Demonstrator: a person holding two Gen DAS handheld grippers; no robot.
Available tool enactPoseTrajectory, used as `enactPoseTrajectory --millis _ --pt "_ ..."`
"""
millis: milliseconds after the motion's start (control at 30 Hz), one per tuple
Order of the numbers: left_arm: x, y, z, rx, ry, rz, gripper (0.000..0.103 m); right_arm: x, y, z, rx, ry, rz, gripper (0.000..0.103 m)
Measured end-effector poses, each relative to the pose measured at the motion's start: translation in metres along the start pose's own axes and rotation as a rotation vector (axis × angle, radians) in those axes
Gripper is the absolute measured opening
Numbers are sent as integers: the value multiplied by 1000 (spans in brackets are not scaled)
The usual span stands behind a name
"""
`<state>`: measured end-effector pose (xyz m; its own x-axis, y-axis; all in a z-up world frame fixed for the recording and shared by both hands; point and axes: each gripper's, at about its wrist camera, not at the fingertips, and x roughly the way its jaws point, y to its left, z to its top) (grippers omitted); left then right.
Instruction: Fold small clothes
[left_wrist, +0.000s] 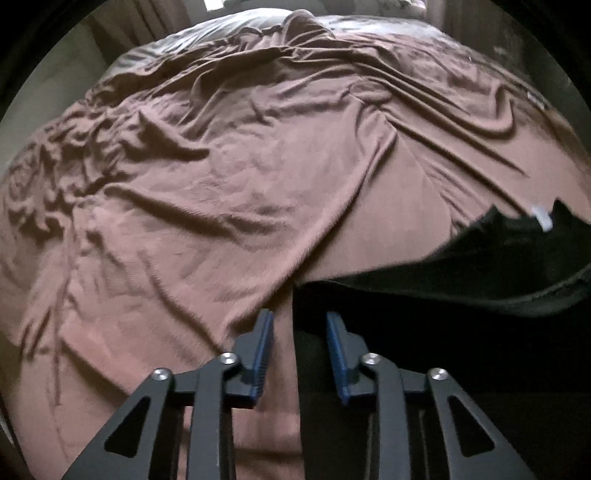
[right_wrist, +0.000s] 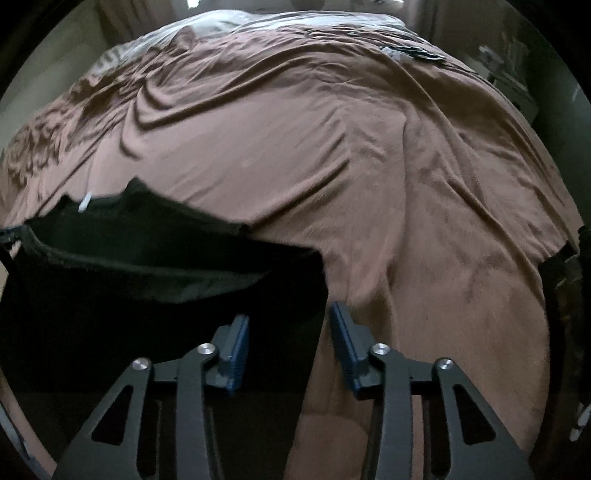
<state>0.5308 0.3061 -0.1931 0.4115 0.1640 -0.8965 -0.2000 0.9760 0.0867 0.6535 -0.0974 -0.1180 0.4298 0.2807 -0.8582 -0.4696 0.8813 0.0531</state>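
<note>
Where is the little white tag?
The white tag sits at the far edge of the black garment on the brown blanket. It shows at the right of the left wrist view, at the left of the right wrist view.

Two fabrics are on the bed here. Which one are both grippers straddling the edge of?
The black garment, the small dark piece with a white tag, lying on the wrinkled brown bedspread. Left gripper and right gripper each straddle one of its side edges.

Both wrist cameras look steeply down along their gripper fingers, close over the bed (left_wrist: 221, 192), the left view from the garment's (left_wrist: 461, 280) left edge, the right from its right edge, sharing garment and bedspread.
</note>
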Motion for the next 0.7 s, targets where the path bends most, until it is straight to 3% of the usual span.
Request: enactPoseTrajectory --millis 200,267,333,700 --pt "4 8 0 -58 -10 -70 20 10 -9 5 61 -27 43 17" --pt "3 9 -1 -74 -18 -78 15 9 -9 4 71 -37 55 6" --pt "1 11 -1 -92 -22 -79 8 9 -9 3 69 -44 63 4" --pt "-47 28 2 -151 -133 -59 6 -37 -6 -1 60 -123 38 1"
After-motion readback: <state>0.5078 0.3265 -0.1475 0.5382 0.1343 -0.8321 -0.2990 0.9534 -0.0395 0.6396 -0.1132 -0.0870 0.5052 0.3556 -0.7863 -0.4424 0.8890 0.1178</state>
